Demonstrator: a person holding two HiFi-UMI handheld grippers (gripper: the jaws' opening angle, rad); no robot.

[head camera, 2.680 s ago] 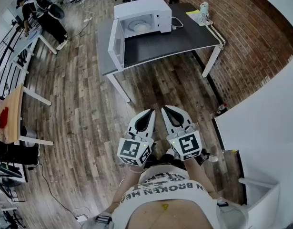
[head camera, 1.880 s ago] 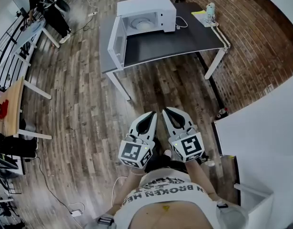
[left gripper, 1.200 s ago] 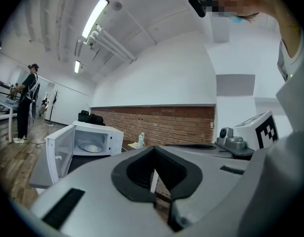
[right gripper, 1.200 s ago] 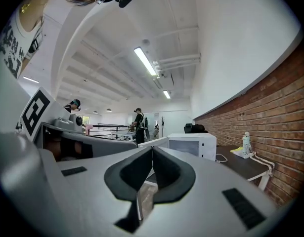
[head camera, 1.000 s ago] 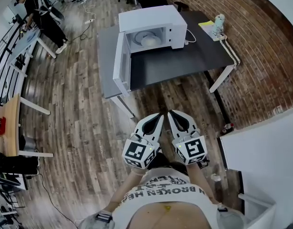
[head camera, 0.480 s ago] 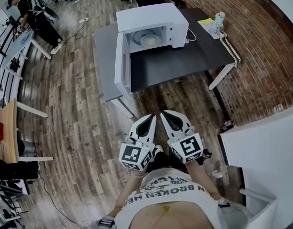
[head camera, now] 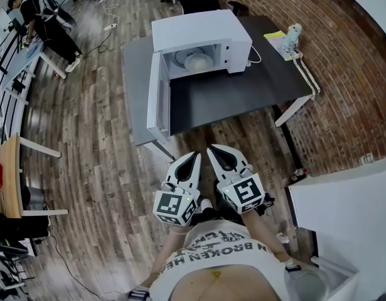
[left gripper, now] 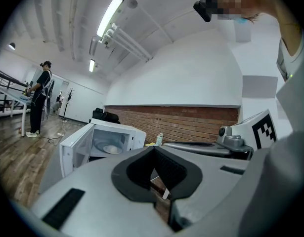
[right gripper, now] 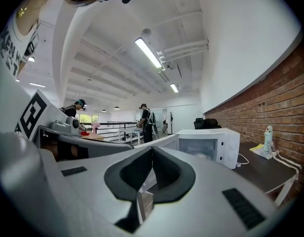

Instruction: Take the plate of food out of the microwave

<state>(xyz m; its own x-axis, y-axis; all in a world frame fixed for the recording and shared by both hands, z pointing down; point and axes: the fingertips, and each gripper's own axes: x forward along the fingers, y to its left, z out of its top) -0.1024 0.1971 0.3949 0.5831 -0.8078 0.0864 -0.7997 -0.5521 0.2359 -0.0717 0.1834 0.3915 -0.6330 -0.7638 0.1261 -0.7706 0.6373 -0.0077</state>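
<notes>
A white microwave [head camera: 199,36] stands at the back of a dark table [head camera: 243,89], its door [head camera: 156,105] swung open to the left. Inside lies a pale plate [head camera: 197,59] with food; the plate [left gripper: 112,149] also shows in the left gripper view. My left gripper [head camera: 194,157] and right gripper [head camera: 213,149] are held side by side close to my body, over the wooden floor, short of the table's front edge. Both are shut with nothing between the jaws. In the right gripper view the microwave [right gripper: 208,144] is ahead and to the right of the shut right gripper [right gripper: 152,148].
A small white bottle [head camera: 294,32] and a yellow note [head camera: 275,36] sit at the table's right end, with a cable to the microwave. A brick wall [head camera: 349,68] runs along the right. A person [head camera: 45,14] works at tables far left. A white partition [head camera: 343,205] is at my right.
The table and microwave have come nearer and lower in the head view as I walked towards them. Both grippers stayed shut and empty in front of my body.
</notes>
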